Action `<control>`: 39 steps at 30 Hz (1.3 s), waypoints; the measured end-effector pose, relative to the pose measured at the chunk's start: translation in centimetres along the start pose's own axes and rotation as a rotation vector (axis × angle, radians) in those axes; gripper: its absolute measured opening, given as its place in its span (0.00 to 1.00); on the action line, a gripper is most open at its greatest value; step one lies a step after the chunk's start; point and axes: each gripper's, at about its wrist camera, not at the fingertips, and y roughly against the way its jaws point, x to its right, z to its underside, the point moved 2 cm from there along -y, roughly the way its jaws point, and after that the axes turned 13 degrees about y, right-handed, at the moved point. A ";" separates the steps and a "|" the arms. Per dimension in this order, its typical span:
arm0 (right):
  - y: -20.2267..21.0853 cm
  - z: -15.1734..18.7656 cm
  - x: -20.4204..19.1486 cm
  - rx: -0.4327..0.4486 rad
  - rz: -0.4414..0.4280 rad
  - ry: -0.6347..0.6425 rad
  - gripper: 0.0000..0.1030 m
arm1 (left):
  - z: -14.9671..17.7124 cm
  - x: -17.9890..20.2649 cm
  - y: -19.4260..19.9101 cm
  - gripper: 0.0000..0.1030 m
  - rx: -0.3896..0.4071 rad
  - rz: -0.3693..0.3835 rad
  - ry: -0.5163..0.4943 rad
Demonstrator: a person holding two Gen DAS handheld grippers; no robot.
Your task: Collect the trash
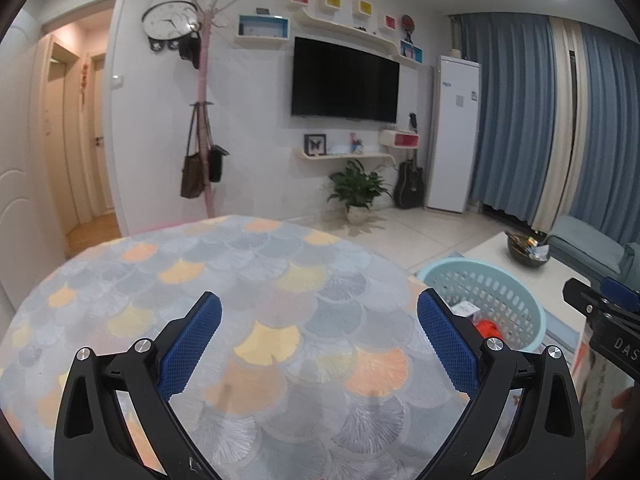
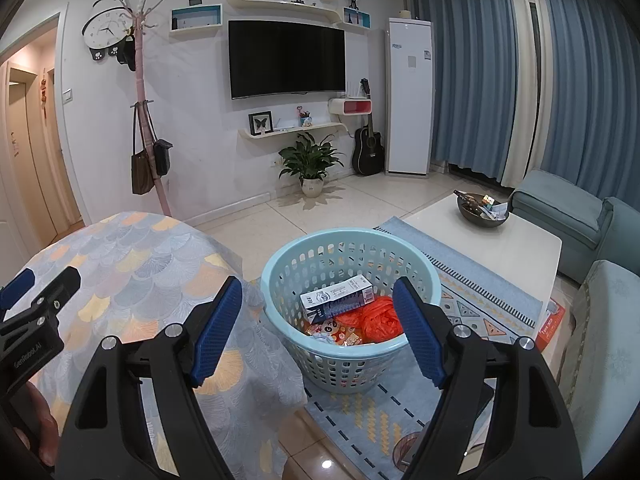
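A light blue perforated basket [image 2: 340, 364] stands on the rug beside the table. It holds a white and blue carton [image 2: 338, 298], an orange plastic bag [image 2: 380, 318] and small wrappers [image 2: 336, 332]. My right gripper [image 2: 318, 316] is open and empty, above the basket's near side. My left gripper [image 1: 318, 324] is open and empty over the table with the fan-pattern cloth [image 1: 200, 280]. The basket shows at the right of the left wrist view [image 1: 508, 292]. The left gripper shows at the left edge of the right wrist view [image 2: 36, 300].
A white coffee table [image 2: 500, 248] with a dark bowl of items [image 2: 482, 210] stands right of the basket. Blue sofa seats [image 2: 568, 212] are at the far right. A potted plant [image 2: 310, 164], a guitar [image 2: 368, 148] and a coat rack [image 2: 146, 120] line the TV wall.
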 end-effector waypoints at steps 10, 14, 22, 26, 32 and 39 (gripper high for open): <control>0.6 -1.3 -0.2 0.021 0.007 0.016 0.72 | -1.2 0.0 0.0 0.93 0.006 -0.017 0.017; 0.8 -1.8 -0.3 0.023 0.017 0.027 0.72 | -2.0 0.1 0.7 0.93 0.004 -0.015 0.014; 1.4 -2.7 -1.0 0.036 0.009 0.034 0.72 | -2.6 -0.1 2.0 0.93 0.003 -0.047 -0.009; 1.6 -2.7 -1.3 0.038 0.000 0.040 0.72 | -2.4 -0.3 2.2 0.93 -0.004 -0.061 -0.002; 1.9 -3.4 -1.2 0.046 -0.012 0.034 0.72 | -3.1 -1.3 2.6 0.93 0.008 -0.093 0.032; 2.5 -4.2 -2.2 0.059 -0.033 0.039 0.72 | -3.8 -2.5 3.4 0.92 0.016 -0.114 0.048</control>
